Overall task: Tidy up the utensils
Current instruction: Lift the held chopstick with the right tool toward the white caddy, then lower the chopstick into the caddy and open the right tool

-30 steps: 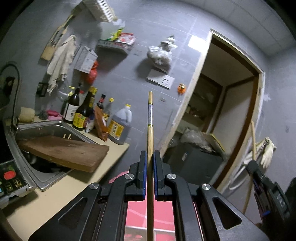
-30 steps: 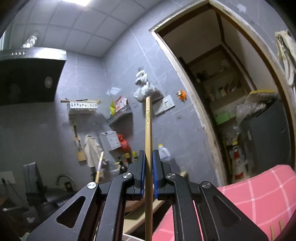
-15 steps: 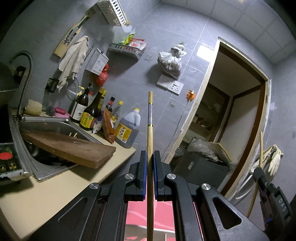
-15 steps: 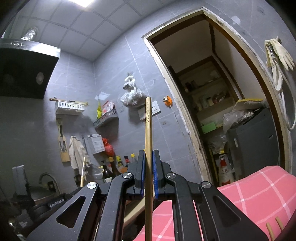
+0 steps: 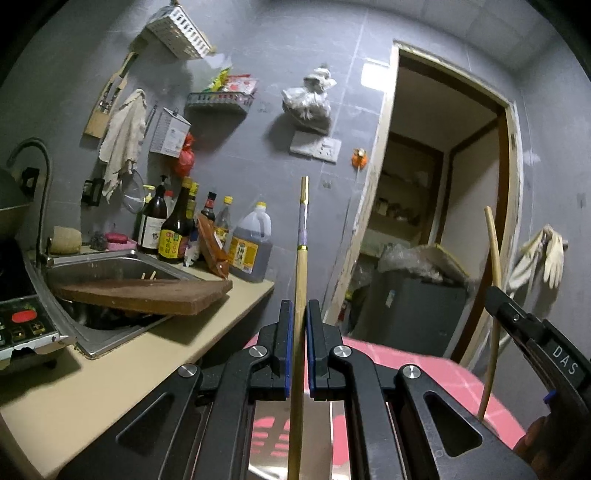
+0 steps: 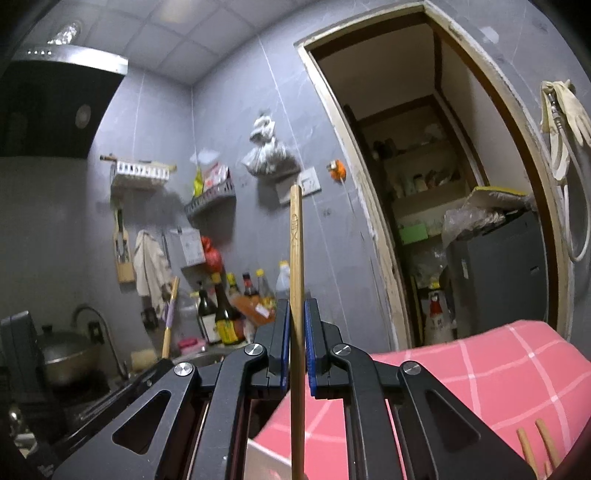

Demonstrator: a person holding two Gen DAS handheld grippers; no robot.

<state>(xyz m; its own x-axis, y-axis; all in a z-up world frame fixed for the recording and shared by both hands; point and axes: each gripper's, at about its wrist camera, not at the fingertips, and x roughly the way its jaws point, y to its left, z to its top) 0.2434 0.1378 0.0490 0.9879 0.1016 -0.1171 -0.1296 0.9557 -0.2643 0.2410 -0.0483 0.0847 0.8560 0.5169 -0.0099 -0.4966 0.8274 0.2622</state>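
Observation:
My left gripper is shut on a bamboo chopstick with a purple band, held upright above a pink checked cloth. My right gripper is shut on a plain bamboo chopstick, also upright. The right gripper and its chopstick show at the right of the left wrist view. The left chopstick shows at the left of the right wrist view. Two more chopsticks lie on the pink cloth at lower right.
A steel sink holds a wooden cutting board on a beige counter. Sauce bottles and an oil jug line the wall. A white utensil rack hangs high. A doorway opens right.
Both grippers keep their chopsticks. The left view has swung so the right gripper and its chopstick now show closer at its right edge; the right view has tilted down slightly.

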